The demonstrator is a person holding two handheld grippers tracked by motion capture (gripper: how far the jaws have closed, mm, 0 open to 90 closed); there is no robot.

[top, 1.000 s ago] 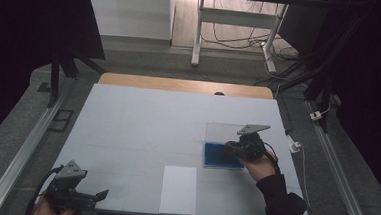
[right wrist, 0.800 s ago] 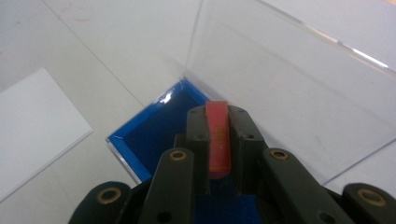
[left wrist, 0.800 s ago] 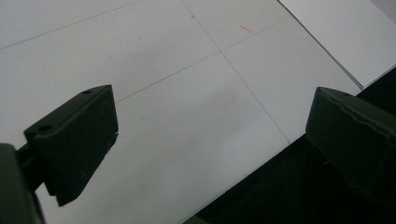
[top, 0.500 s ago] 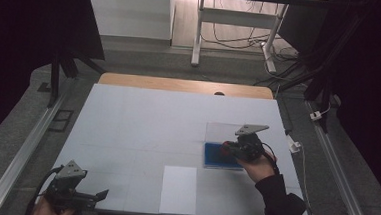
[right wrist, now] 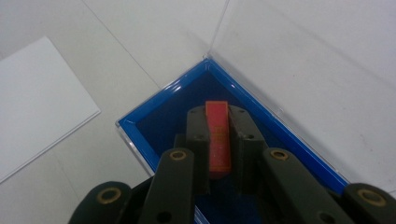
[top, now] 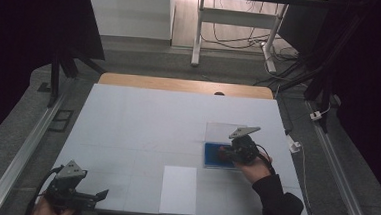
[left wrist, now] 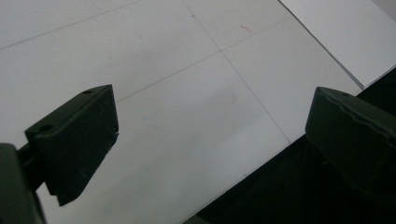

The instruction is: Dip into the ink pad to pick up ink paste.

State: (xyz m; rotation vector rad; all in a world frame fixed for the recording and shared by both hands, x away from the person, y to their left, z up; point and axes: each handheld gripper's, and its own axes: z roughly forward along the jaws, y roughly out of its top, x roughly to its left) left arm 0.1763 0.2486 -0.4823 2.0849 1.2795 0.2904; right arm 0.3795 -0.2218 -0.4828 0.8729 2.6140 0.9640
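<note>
In the high view, the white worktop (top: 142, 124) spans the middle of the frame. The right tool (top: 224, 152) sits right of centre, over a shallow blue box (top: 211, 156) whose clear lid (top: 219, 132) lies open just above it in the frame. A small red piece shows at the tool's tip, inside the box. A white sheet of paper (top: 179, 189) lies at lower centre, near the worktop's front edge. The left tool (top: 100, 195) is at the lower left corner, held by a hand at the worktop's edge, well apart from the box.

In the left gripper view, the left tool (left wrist: 210, 140) stands wide with nothing between its jaws; the worktop (left wrist: 187, 93) fills the background, and the sheet of paper (left wrist: 345, 32) is at the upper right.

In the right gripper view, the right tool (right wrist: 218, 114) is narrow, clamped on a thin red card (right wrist: 218, 135) held on edge at centre frame above the blue box (right wrist: 187, 100). The clear lid (right wrist: 303, 56) lies at upper right, the paper (right wrist: 37, 93) at left.
</note>
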